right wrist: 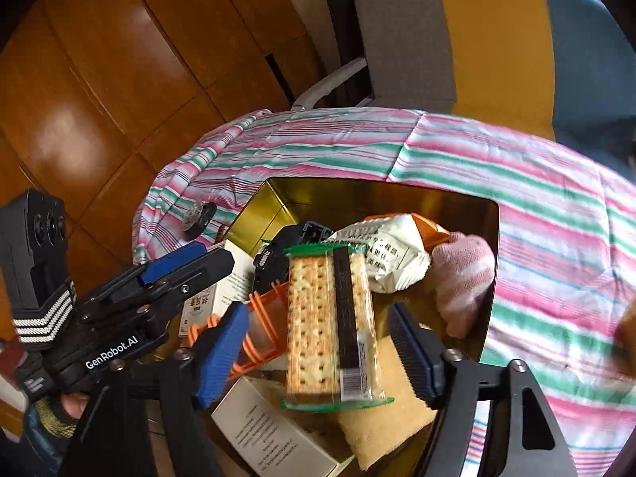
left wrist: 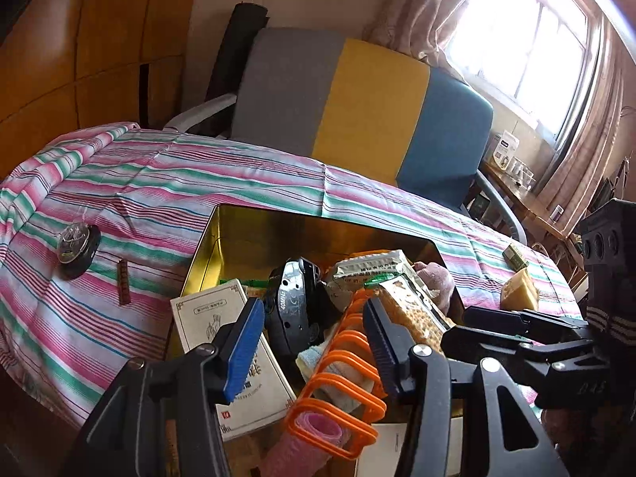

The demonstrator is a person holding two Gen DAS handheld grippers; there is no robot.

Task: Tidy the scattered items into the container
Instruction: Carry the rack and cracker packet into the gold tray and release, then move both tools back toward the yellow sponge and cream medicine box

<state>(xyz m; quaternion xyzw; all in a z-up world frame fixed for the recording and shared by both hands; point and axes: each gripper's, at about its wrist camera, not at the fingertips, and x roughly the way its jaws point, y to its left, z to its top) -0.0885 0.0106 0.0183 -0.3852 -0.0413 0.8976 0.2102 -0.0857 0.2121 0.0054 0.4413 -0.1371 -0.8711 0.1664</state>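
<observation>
Gold tin on the striped cloth, heaped with a cracker pack, orange rack, white boxes, black device, white pouch, pink cloth and a sponge. Left gripper over the tin's near edge, fingers spread, holding nothing. Right gripper likewise spread, astride the cracker pack without touching. Outside the tin: round black item and brown stick toward the cloth's left edge; yellow block and green packet toward its right edge.
</observation>
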